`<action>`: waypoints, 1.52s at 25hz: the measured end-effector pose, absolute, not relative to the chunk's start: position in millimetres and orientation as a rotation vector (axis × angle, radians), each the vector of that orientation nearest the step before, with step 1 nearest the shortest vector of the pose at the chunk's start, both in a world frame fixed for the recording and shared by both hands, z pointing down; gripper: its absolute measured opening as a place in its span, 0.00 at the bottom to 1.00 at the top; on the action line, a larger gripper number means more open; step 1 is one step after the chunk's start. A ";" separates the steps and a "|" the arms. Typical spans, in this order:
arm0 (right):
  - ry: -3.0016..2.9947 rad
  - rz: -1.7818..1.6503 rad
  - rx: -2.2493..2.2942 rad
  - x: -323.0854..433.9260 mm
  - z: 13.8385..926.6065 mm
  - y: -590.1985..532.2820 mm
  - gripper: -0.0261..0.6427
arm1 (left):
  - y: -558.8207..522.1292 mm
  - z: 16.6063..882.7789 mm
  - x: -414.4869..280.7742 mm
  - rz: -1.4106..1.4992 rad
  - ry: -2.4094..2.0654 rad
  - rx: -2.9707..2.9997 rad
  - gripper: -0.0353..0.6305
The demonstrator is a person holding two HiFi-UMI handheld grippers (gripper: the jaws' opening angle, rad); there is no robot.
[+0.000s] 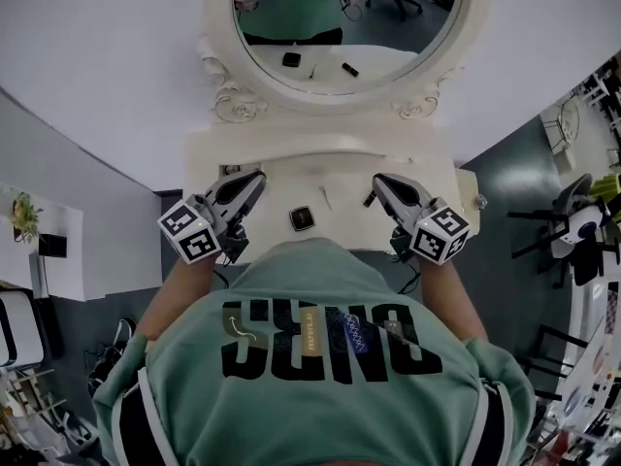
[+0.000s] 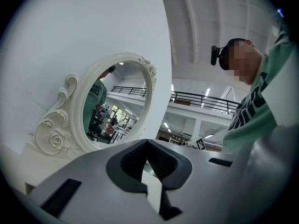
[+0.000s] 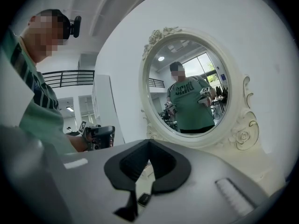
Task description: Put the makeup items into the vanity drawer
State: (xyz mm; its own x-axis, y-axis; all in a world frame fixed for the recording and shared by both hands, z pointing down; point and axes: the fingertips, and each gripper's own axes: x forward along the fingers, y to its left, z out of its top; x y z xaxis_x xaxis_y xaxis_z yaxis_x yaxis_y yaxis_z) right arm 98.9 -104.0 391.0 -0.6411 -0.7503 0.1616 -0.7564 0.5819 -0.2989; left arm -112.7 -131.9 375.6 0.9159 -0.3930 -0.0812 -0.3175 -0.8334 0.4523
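On the cream vanity top (image 1: 281, 178) lie a small black square compact (image 1: 303, 218), a thin white stick (image 1: 326, 198) and a short black tube (image 1: 370, 199). My left gripper (image 1: 256, 177) hovers at the left of the compact, its jaws closed together with nothing in them. At the right, beside the black tube, my right gripper (image 1: 379, 180) is likewise shut and empty. In the left gripper view the left gripper (image 2: 147, 143) points up at the mirror. Below the right gripper (image 3: 149, 143) the compact (image 3: 144, 199) shows. The drawer is hidden under my body.
An oval mirror (image 1: 344, 27) in an ornate cream frame stands at the back of the vanity against a white wall (image 1: 107, 37). Office chairs and desks (image 1: 582, 231) stand on the grey floor to the right. Shelving (image 1: 39, 250) is at the left.
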 end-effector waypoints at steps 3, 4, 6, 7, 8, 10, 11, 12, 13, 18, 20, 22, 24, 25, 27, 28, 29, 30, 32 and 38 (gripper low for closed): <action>-2.782 0.568 1.257 109.0 402.0 -119.2 0.05 | -140.0 382.2 -103.0 -0.241 -0.564 2.618 0.05; -2.789 0.576 1.223 113.4 405.4 -124.5 0.05 | -141.8 384.1 -99.2 -0.244 -0.593 2.611 0.05; -2.804 0.590 1.159 124.0 411.2 -135.0 0.05 | -146.1 388.0 -89.6 -0.254 -0.659 2.590 0.05; -2.811 0.596 1.132 130.3 413.3 -139.3 0.05 | -147.8 389.7 -83.1 -0.260 -0.687 2.577 0.05; -2.819 0.599 1.106 137.1 414.7 -143.0 0.05 | -148.6 391.2 -75.4 -0.263 -0.712 2.566 0.05; -2.835 0.602 1.047 150.6 417.0 -150.6 0.05 | -148.3 393.4 -58.4 -0.263 -0.756 2.549 0.05; -2.840 0.607 1.018 156.7 419.1 -154.4 0.05 | -147.9 394.1 -50.4 -0.263 -0.779 2.541 0.05; -2.843 0.614 0.989 162.2 422.0 -157.6 0.05 | -147.5 394.5 -43.0 -0.265 -0.800 2.532 0.05; -2.843 0.621 0.963 166.9 425.3 -160.1 0.05 | -147.2 394.6 -36.5 -0.268 -0.820 2.524 0.05; -2.838 0.618 0.867 174.4 433.1 -170.0 0.05 | -144.4 397.0 -19.1 -0.237 -0.880 2.520 0.05; -2.830 0.617 0.845 169.7 434.3 -170.8 0.05 | -142.8 399.0 -20.7 -0.217 -0.895 2.526 0.05; -2.798 0.639 0.826 162.5 441.2 -170.3 0.05 | -141.7 403.1 -25.4 -0.202 -0.907 2.525 0.05; -2.741 0.676 0.810 153.0 452.9 -171.2 0.05 | -143.0 409.2 -30.8 -0.192 -0.913 2.525 0.05; -2.706 0.693 0.803 147.3 460.2 -171.8 0.05 | -144.0 412.9 -33.4 -0.185 -0.914 2.522 0.05; -2.627 0.730 0.790 134.6 477.4 -172.6 0.05 | -145.9 422.3 -38.9 -0.167 -0.914 2.513 0.05; -2.589 0.750 0.782 127.4 486.9 -173.0 0.05 | -146.8 428.1 -41.9 -0.157 -0.913 2.510 0.05; -2.555 0.766 0.774 119.5 496.8 -173.6 0.06 | -147.7 434.4 -44.8 -0.147 -0.912 2.508 0.05; -2.524 0.778 0.765 111.2 507.2 -174.4 0.06 | -148.5 441.1 -47.7 -0.135 -0.910 2.508 0.05; -2.466 0.803 0.747 93.8 529.9 -175.7 0.06 | -149.4 456.5 -52.8 -0.110 -0.904 2.508 0.05; -2.251 0.950 0.704 47.0 621.4 -172.8 0.17 | -141.6 499.8 -65.5 -0.059 -0.845 2.489 0.05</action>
